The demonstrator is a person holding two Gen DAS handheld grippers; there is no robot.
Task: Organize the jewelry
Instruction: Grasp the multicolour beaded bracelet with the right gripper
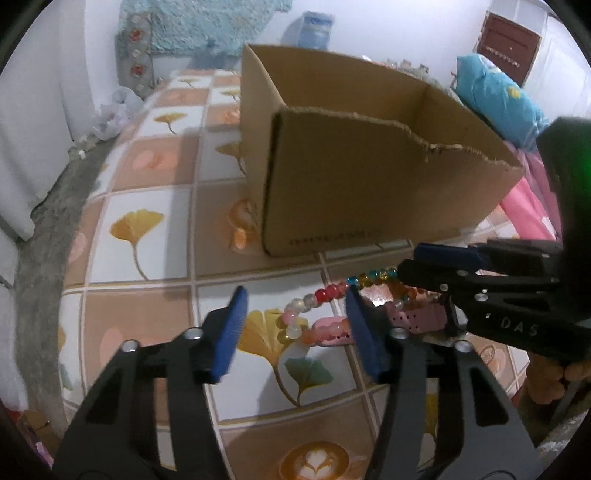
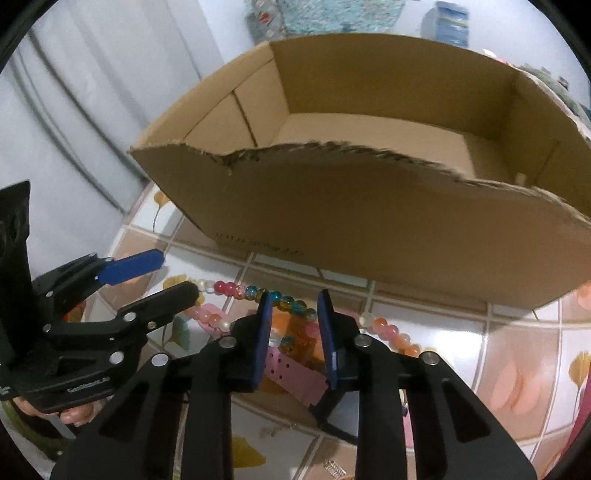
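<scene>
A string of coloured beads [image 1: 325,295] lies on the patterned tablecloth in front of an open cardboard box [image 1: 369,192]. A pink perforated strap [image 1: 413,317] lies under it. In the right wrist view the beads [image 2: 291,302] run across the cloth, the strap [image 2: 291,373] sits between the jaws, and the box [image 2: 369,221] stands just behind. My left gripper [image 1: 295,325] is open, its right finger by the beads. My right gripper [image 2: 295,332] is open over the beads and strap; it enters the left wrist view from the right [image 1: 410,262].
A blue pillow [image 1: 495,99] and pink cloth [image 1: 528,206] lie to the right of the box. A grey ledge and white wall [image 1: 33,147] run along the left edge of the table. A plastic bottle [image 1: 314,29] stands behind the box.
</scene>
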